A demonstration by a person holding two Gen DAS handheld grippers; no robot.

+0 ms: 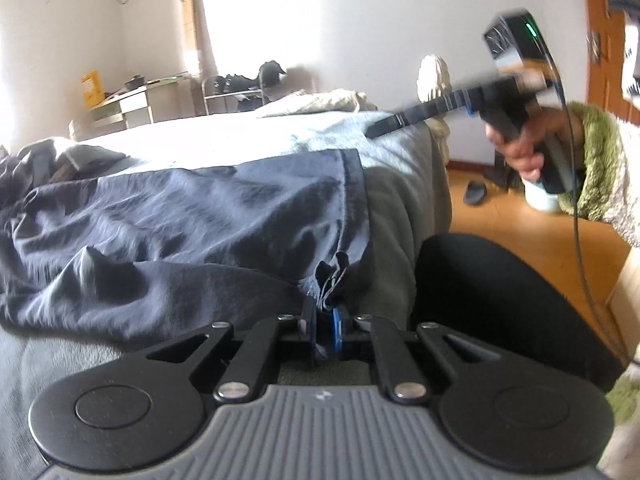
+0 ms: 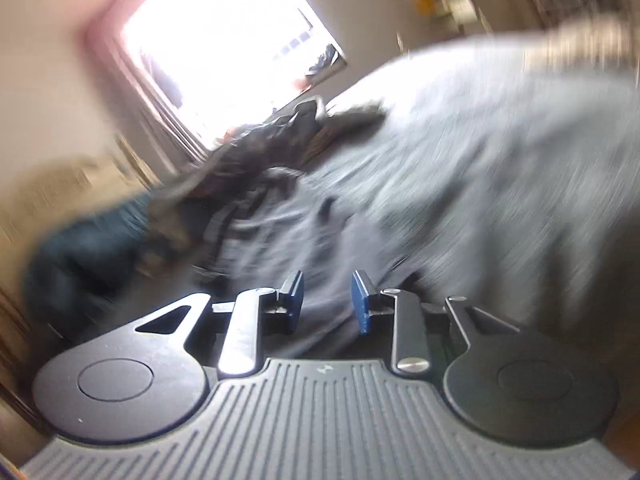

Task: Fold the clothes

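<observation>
A dark blue garment (image 1: 180, 220) lies crumpled across the grey bed cover (image 1: 392, 208). My left gripper (image 1: 324, 320) is shut on a bunched corner of that garment at the bed's near edge. In the left wrist view my right gripper (image 1: 374, 130) hovers above the bed's far right corner, held by a hand (image 1: 520, 148) in a fleecy sleeve; its fingertips are blurred there. The right wrist view is smeared by motion: my right gripper (image 2: 326, 302) stands open with nothing between its fingers, over the blurred dark garment (image 2: 288, 232) and the grey bed cover (image 2: 500, 152).
A heap of dark clothes (image 1: 44, 164) lies at the bed's left, also blurred in the right wrist view as a clothes heap (image 2: 260, 152). A person's leg in black (image 1: 500, 300) stands beside the bed. A slipper (image 1: 475, 193) lies on the wooden floor. A desk (image 1: 132, 104) and chair stand behind.
</observation>
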